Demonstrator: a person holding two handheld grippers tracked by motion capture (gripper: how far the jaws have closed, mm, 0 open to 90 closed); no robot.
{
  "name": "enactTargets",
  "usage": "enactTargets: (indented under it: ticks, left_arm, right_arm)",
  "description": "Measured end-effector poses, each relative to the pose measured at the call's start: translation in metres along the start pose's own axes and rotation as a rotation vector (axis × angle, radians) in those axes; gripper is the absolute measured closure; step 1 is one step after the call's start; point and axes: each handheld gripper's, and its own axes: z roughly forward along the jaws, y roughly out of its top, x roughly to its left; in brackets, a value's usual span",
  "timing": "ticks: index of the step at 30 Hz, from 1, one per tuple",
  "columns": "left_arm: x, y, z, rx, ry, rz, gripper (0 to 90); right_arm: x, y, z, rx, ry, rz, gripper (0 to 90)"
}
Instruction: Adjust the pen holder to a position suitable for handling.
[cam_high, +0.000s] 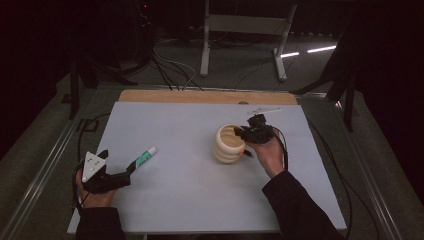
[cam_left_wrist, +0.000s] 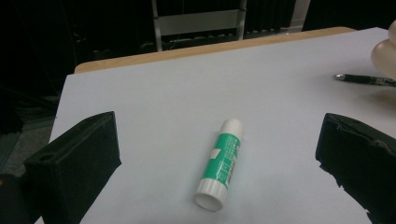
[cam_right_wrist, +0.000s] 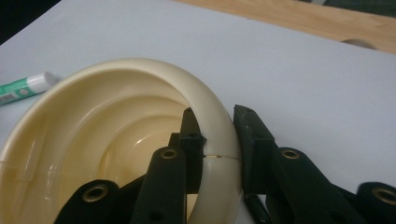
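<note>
Right tongs (cam_right_wrist: 219, 135) clamped on ribbed cream cup's (cam_high: 227, 143) rim, one jaw inside; left tongs (cam_left_wrist: 219, 149) wide around glue stick (cam_left_wrist: 220, 163).

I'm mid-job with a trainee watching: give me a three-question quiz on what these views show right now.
1. True or false: the right tool is clamped on the rim of the cream cup.
2. What lies on the table between the left tool's jaws?
A. a pen
B. a green and white glue stick
C. a spoon
3. Fill in: the left tool's jaws stand ____, not touching the glue stick.

Key:
1. True: one jaw is inside the cup, one outside.
2. B
3. open
</note>
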Motion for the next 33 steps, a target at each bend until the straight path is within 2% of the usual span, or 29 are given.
enactTargets:
  ticks: [15,21,24,33]
  left_arm:
    - [0.000,0.000,0.000,0.000,-0.002,0.000,0.2]
    - [0.000,-0.001,0.000,0.002,-0.004,0.001,0.2]
    - [0.000,-0.001,0.000,0.003,-0.005,0.001,0.2]
    - [0.000,-0.001,0.001,0.005,-0.006,0.001,0.2]
  right_arm:
    - [0.033,-0.006,0.023,0.039,0.051,-0.044,74.8]
    - [0.040,-0.009,0.029,0.051,0.057,-0.048,74.8]
    - [0.042,-0.010,0.033,0.052,0.042,-0.061,74.8]
    - [0.045,-0.014,0.043,0.072,0.048,-0.055,74.8]
